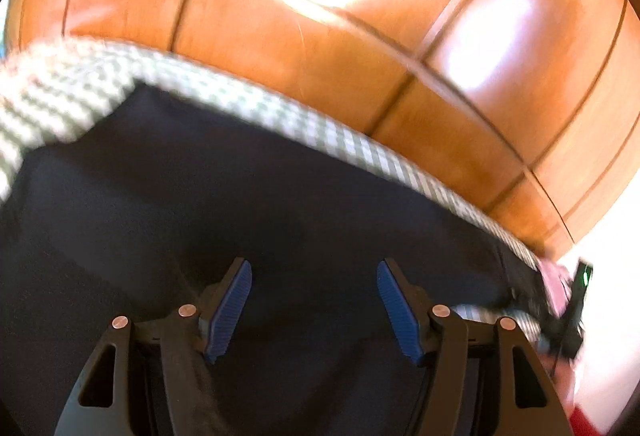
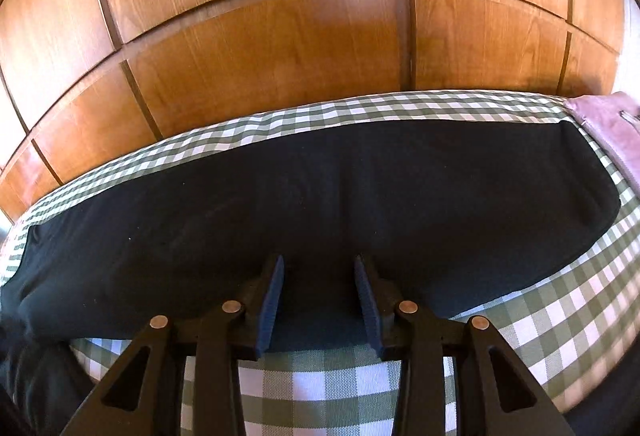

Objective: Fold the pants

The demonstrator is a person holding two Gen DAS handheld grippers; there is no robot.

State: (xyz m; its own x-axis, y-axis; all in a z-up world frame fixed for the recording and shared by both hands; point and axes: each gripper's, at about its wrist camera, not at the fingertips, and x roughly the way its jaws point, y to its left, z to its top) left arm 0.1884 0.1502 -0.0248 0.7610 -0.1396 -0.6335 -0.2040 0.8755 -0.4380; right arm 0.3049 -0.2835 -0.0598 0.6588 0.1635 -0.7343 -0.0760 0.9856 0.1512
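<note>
Right gripper (image 2: 319, 264) hanging slightly parted, empty, over pants (image 2: 320, 195) lying along cloth's (image 2: 520, 324) far edge (flat); left gripper (image 1: 314, 270) wide, empty.

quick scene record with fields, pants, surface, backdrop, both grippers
pants: dark pants lying flat in a long strip
surface: green and white checked cloth under them
backdrop: wooden panels behind the far edge
other: pinkish item at the right end
left gripper: open over the dark fabric, nothing between the pads
right gripper: open at the near edge of the pants, not gripping
</note>
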